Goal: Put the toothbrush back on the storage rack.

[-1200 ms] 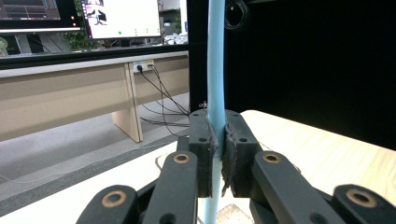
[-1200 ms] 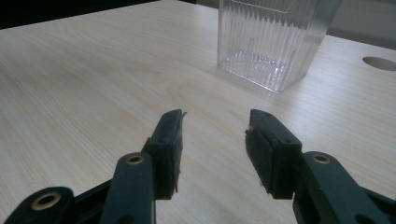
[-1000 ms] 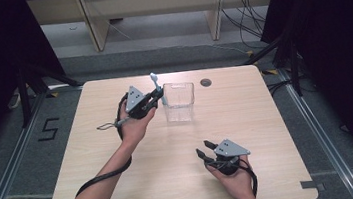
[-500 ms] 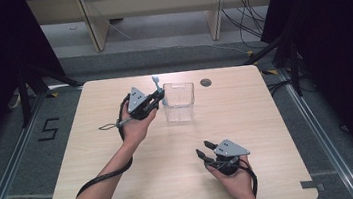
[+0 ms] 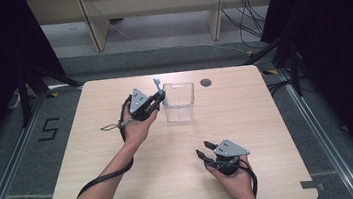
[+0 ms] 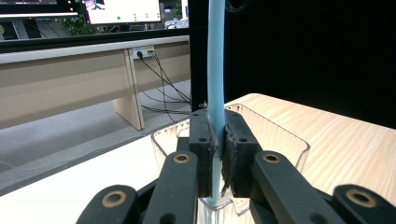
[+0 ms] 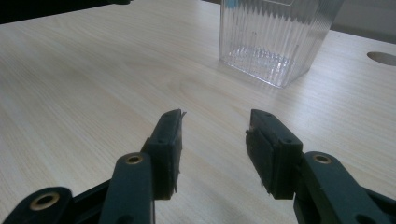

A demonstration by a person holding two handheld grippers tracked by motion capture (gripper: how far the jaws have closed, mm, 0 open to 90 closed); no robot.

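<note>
Light wooden desk (image 5: 123,181) on grey floor: left gripper (image 5: 157,100) pinches an upright pale-blue plastic stick (image 6: 215,70) at the clear ribbed plastic box (image 5: 180,101) near the far edge, likely not yet dropped in, right gripper (image 5: 205,150) spread empty near the front edge.

Lighting's pretty even from overhead, the pale wood counter (image 5: 267,119) comes out bright while both sides of the high view drop to near black. Shadows are soft and short. In the left gripper view the fingers (image 6: 201,154) are a bit soft up close and the far room is blurry. Beyond the right fingers (image 7: 168,140), the clear container (image 7: 275,37) catches small glints.
</note>
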